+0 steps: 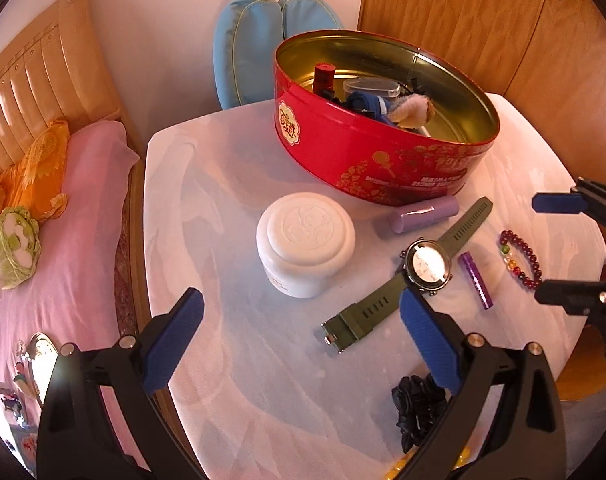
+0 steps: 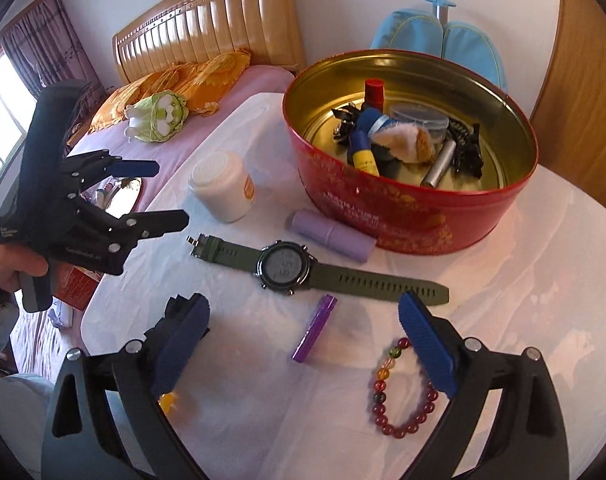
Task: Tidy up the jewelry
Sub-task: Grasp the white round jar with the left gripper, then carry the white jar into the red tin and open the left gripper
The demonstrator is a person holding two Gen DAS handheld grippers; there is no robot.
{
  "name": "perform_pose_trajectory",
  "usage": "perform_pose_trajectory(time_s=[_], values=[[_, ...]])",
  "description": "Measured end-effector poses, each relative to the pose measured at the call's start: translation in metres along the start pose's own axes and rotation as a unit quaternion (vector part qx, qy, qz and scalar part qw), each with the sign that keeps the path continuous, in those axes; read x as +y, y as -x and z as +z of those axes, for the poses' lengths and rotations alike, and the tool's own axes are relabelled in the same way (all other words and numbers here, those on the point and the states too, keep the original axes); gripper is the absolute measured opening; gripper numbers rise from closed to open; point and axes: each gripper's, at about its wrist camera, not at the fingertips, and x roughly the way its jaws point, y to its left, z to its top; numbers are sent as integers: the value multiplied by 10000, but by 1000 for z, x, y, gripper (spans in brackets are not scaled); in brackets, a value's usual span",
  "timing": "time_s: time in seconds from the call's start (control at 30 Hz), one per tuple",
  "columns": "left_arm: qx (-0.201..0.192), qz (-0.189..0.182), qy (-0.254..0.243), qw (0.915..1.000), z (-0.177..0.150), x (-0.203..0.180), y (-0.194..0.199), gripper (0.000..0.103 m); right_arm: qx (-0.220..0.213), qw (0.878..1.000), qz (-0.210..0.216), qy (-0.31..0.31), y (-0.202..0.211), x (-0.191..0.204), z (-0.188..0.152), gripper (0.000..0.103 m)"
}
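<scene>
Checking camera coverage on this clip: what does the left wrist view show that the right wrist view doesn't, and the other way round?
Left wrist only: a black scrunchie near the table's edge.
Right wrist only: a silver tube inside the tin, and a hand holding the left hand-held gripper.
Both: tin, watch, bracelet, purple stick, lilac tube, white jar.

Both cams ride the claws, looking steeply down, close over the tabletop [image 1: 231, 184]. Left wrist view faces the wardrobe side, bed [image 1: 75, 240] at its left. Right wrist view looks toward the headboard. Shared: red tin [image 1: 367, 152], watch [image 2: 287, 266], bead bracelet [image 2: 399, 396], purple tube [image 1: 476, 280].
</scene>
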Motion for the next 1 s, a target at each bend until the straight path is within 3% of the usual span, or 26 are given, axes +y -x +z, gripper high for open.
perform_pose_trajectory(time_s=[0.3,0.37,0.5,0.7,0.83,1.0], values=[[40,56,-587,9983,22,-10,-37,93,139,9986,-290,-412,-7,-10,-6,96],[171,-35,-638,9978,27,-10,-43,60,119,9980,-347,-513,-4,-15,-7,96],[240,-427,-654,9967,34,-9,-42,60,66,9966,-442,-691,0,-24,-5,96],[-442,-378,-552,9968,69,-5,6,60,-218,9952,-512,-804,20,-32,2,96],[-945,-479,-910,9902,113,-16,33,60,-431,9936,-562,-877,33,-38,8,96],[-1064,-526,-1621,9796,171,-49,11,60,-596,9914,-589,-1001,38,-48,22,96]])
